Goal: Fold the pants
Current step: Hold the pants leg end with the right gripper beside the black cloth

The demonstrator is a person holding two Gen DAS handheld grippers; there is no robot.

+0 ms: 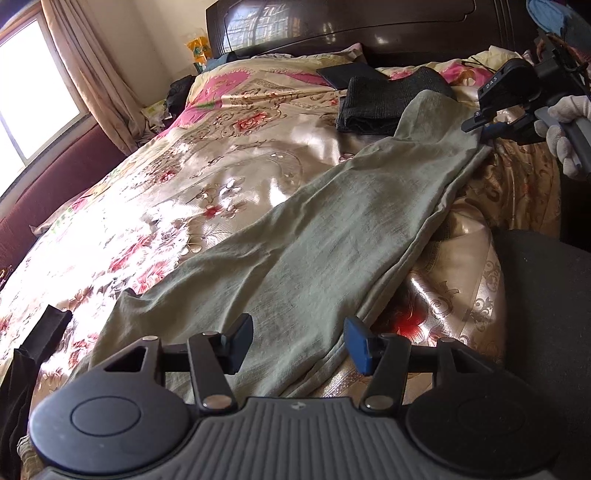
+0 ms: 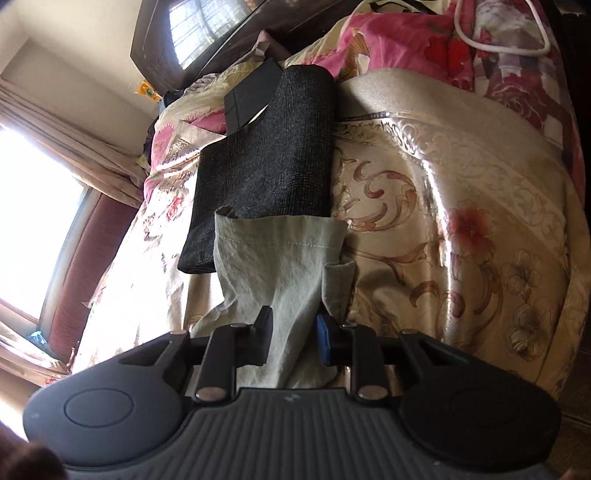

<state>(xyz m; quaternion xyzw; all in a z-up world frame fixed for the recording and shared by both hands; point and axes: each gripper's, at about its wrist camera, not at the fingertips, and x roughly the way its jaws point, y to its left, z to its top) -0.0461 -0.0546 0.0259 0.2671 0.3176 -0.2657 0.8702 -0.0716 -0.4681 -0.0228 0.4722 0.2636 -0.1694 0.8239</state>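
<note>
Grey-green pants lie stretched across a floral bedspread, running from the near edge to the far right. My left gripper is open, its jaws wide apart over the near end of the pants. My right gripper stands at the leg hem, its jaws partly apart with the cloth lying between them. From the left wrist view the right gripper shows at the far end of the pants, held by a white-gloved hand.
A folded dark garment lies beyond the pants' hem, also in the right wrist view. A dark flat box sits by it. A dark wooden headboard is behind. A dark cloth lies near left. A window is left.
</note>
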